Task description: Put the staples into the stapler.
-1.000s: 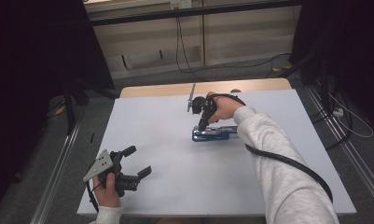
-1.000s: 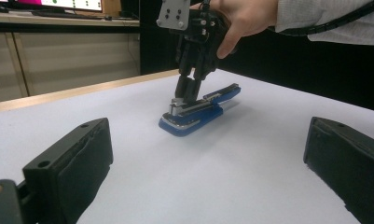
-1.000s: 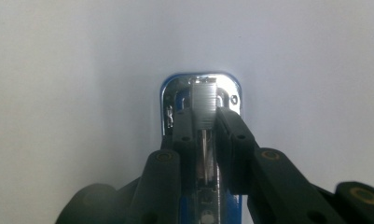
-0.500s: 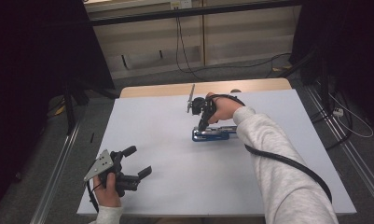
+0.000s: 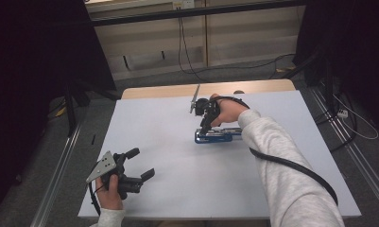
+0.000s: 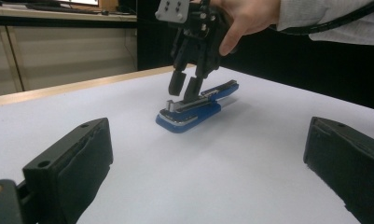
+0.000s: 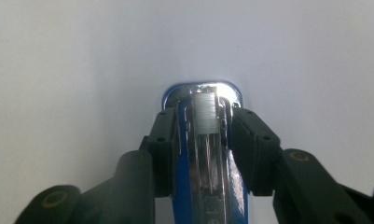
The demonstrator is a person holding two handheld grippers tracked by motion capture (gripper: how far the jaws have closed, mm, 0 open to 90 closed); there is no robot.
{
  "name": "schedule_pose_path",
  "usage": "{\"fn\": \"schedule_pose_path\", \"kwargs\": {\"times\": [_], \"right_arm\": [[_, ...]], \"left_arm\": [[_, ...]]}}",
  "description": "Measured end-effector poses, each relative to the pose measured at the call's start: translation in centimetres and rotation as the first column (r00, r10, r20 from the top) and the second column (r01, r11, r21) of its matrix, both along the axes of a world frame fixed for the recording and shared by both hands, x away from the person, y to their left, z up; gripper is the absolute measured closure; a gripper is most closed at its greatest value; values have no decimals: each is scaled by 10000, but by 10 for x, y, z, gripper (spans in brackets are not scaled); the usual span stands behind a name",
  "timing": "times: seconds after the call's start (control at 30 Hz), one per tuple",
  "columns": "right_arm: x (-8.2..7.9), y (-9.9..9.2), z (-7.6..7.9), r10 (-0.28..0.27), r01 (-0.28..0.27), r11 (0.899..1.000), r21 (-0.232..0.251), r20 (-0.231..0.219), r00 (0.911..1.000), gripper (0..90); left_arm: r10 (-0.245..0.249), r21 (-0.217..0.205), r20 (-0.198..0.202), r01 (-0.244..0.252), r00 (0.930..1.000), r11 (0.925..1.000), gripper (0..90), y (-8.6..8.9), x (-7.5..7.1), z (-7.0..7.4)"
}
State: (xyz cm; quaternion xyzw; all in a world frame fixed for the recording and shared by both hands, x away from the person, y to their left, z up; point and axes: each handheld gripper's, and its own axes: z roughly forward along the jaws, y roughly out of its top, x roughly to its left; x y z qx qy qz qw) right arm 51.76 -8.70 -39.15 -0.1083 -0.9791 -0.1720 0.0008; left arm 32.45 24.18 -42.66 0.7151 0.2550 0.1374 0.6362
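Right gripper is seen in the high view pointed down over the blue stapler, which lies flat on the white table. Seen from the left gripper, whose jaws are spread and empty, the stapler lies well ahead. In the right gripper view, its jaws have just been opening and flank the stapler's front end, apparently released.

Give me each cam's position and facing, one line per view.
High view: above the person's side, looking forward and down on the white table; both forearms enter from below.
Left gripper view: low over the table, toward the blue stapler; own jaws flank it.
Right gripper view: straight down onto the stapler, right gripper straddling it.
Shared: stapler, all three.
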Motion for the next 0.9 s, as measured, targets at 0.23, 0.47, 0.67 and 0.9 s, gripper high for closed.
{"fn": "schedule_pose_path", "kwargs": {"times": [0.23, 0.47, 0.67, 0.9], "right_arm": [[-4, -23, 6, -949, 942, 9931, 695, 82, 9954, 421], [-9, -49, 6, -1720, 1685, 9772, 1292, 163, 9850, 305], [-18, -75, 0, -2574, 2500, 9494, 1900, 146, 9662, 197], [-35, -114, -5, -3620, 3437, 9014, 2633, 229, 9319, 108]], "left_arm": [[-76, 115, -160, 78, 9998, 9999, 12, -3, 3, -1], [-72, 176, -402, 79, 9992, 9998, 11, -8, 10, -1], [-85, 383, -874, 119, 9961, 9992, 12, -15, 17, -3], [-129, 399, -1157, 176, 9932, 9990, 13, -28, 26, -4]]}}
